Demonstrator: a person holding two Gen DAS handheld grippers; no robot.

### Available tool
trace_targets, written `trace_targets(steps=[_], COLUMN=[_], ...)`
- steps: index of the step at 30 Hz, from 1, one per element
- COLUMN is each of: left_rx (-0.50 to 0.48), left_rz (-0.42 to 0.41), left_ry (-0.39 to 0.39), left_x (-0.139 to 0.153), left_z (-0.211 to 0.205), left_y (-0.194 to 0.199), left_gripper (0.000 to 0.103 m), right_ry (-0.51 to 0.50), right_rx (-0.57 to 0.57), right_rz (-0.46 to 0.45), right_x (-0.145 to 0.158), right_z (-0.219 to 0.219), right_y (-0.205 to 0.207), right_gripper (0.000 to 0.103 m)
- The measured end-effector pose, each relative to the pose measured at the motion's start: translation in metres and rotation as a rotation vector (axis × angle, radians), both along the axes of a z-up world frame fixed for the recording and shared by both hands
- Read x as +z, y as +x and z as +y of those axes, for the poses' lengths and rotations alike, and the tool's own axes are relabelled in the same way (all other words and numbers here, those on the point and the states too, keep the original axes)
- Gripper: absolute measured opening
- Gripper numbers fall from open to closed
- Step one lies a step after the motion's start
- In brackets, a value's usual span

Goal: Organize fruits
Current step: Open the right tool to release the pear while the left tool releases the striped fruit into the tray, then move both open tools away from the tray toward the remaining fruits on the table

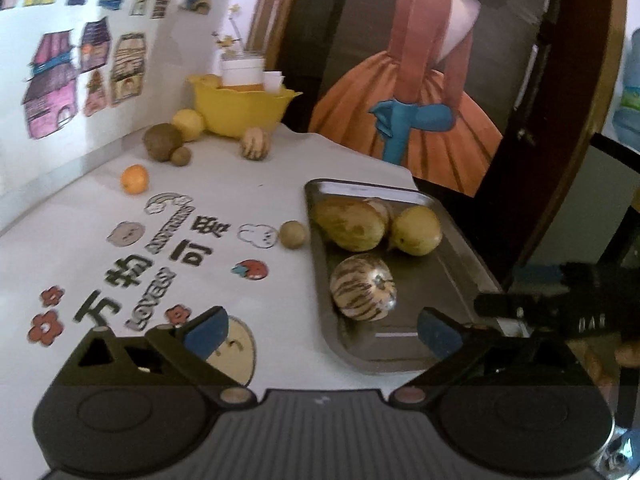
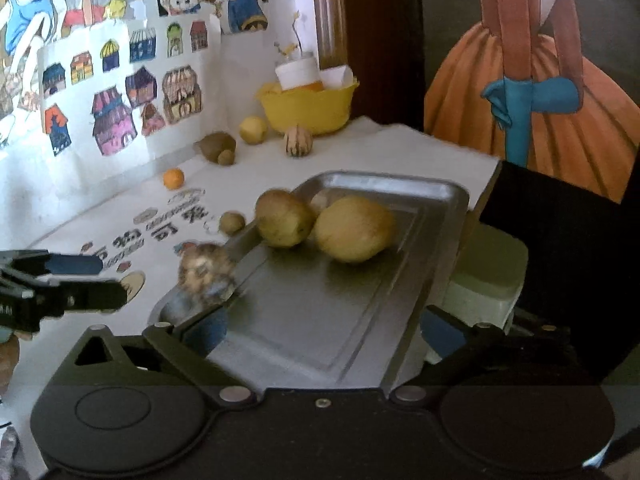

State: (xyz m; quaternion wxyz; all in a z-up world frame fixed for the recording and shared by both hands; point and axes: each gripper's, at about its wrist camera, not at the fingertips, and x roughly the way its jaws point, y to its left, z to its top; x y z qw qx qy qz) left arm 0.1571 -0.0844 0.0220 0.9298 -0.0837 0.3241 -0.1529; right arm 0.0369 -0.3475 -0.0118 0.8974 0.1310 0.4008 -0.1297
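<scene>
Both your left gripper (image 1: 320,330) and right gripper (image 2: 324,330) gape empty over the tray (image 1: 448,216), where sorted fruit collects.

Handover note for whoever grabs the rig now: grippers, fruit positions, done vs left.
Left gripper: open, empty, near end of the metal tray.
Right gripper: open, empty, over the tray.
In tray: striped melon at the near end; an oblong yellow-green fruit and a yellow pear-like fruit at the far end, with a fourth fruit seemingly hidden behind them.
Still on the table: small brown fruit beside the tray, orange, large and small brown fruits, yellow fruit, second striped melon by the yellow bowl.
</scene>
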Motion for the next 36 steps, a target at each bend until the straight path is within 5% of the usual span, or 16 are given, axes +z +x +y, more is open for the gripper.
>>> trace_targets(steps=[14,36], left_rx=[0.104,0.199], left_rz=[0.064,0.088], left_ry=[0.055,0.058], left_x=[-0.003,-0.005], left_z=[0.068,0.129], left_y=[-0.034,-0.039], left_gripper=[0.102,0.102], right_ry=[0.075,0.010], right_rx=[0.056,0.384], right_rz=[0.088,0.082], right_x=[0.001,0.026], right_z=[0.081,0.148], right_y=[0.005,0.072], right_gripper=[0.102,0.102])
